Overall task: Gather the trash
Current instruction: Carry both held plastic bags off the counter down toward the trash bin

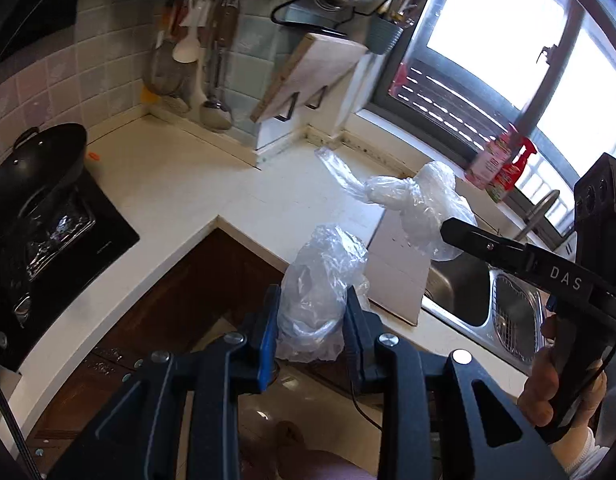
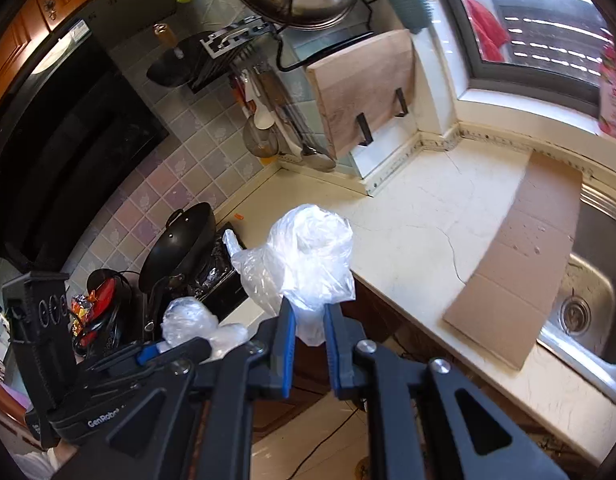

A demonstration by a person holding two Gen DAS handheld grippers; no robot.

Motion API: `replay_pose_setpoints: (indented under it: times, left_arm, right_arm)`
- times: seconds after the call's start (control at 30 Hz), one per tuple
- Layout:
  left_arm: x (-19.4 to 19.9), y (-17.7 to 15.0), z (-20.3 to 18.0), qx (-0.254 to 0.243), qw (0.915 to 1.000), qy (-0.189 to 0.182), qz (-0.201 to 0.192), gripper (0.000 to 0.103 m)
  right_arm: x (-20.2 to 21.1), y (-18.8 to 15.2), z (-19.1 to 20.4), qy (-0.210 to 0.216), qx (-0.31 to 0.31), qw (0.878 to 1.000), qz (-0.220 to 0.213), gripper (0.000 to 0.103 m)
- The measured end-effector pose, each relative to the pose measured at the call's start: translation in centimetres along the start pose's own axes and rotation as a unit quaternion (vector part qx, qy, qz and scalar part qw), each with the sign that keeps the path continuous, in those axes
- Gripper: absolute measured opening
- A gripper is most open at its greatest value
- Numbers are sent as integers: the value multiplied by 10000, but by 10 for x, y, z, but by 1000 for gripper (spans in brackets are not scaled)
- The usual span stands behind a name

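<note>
My left gripper [image 1: 311, 312] is shut on a crumpled clear plastic bag [image 1: 320, 280] and holds it in the air in front of the counter corner. My right gripper [image 2: 310, 320] is shut on a second clear plastic bag [image 2: 308, 252], which also shows in the left wrist view [image 1: 420, 200] above the counter, pinched by the right gripper's finger [image 1: 488, 244]. In the right wrist view the left gripper [image 2: 175, 354] with its bag [image 2: 187, 316] is at lower left.
A white L-shaped counter [image 1: 179, 184] carries a flat cardboard sheet [image 2: 520, 264] beside a steel sink [image 2: 588, 304]. A black wok [image 1: 31, 168] sits on the stove at left. A cutting board [image 2: 364, 92] and utensils hang on the tiled wall. Bottles [image 1: 500, 164] stand on the windowsill.
</note>
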State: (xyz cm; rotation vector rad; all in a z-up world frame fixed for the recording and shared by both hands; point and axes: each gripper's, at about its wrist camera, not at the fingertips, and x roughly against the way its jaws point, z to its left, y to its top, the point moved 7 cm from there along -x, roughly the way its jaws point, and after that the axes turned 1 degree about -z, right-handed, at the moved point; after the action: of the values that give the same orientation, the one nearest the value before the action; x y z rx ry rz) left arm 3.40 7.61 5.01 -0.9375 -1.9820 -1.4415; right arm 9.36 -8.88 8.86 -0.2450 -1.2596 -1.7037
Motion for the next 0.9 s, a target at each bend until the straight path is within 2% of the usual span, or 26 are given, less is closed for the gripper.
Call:
replay_pose_setpoints:
  times: [0.1, 0.23, 0.3, 0.4, 0.5, 0.6, 0.73, 0.9]
  left_arm:
    - [2, 6, 12, 146, 9984, 483, -262, 27]
    - [-7, 13, 24, 580, 9936, 904, -358, 27]
    - [-12, 18, 29, 922, 9891, 1070, -408, 27]
    - [-15, 20, 33, 1173, 9820, 1382, -536, 27]
    - [-17, 17, 43, 1487, 9715, 1749, -598, 27]
    - [-17, 7, 54, 1787, 9612, 2035, -528, 27]
    - [-8, -12, 68, 2083, 9463, 2427, -464, 27]
    - [1, -35, 84, 2427, 9261, 2862, -397, 27]
  right_arm:
    - [-16, 17, 1, 153, 176, 9997, -38, 13]
    - [-44, 44, 2, 512, 493, 9973, 164, 13]
    - [-54, 59, 5, 697, 723, 9946, 254, 13]
    - [-68, 81, 13, 978, 1125, 9881, 380, 13]
    - [-85, 94, 23, 1329, 1487, 9784, 538, 13]
    - [-109, 91, 30, 1614, 1629, 9704, 763, 13]
    - [-148, 75, 42, 2048, 1714, 9552, 1278, 13]
    - [-181, 53, 60, 2340, 1863, 9405, 1610, 13]
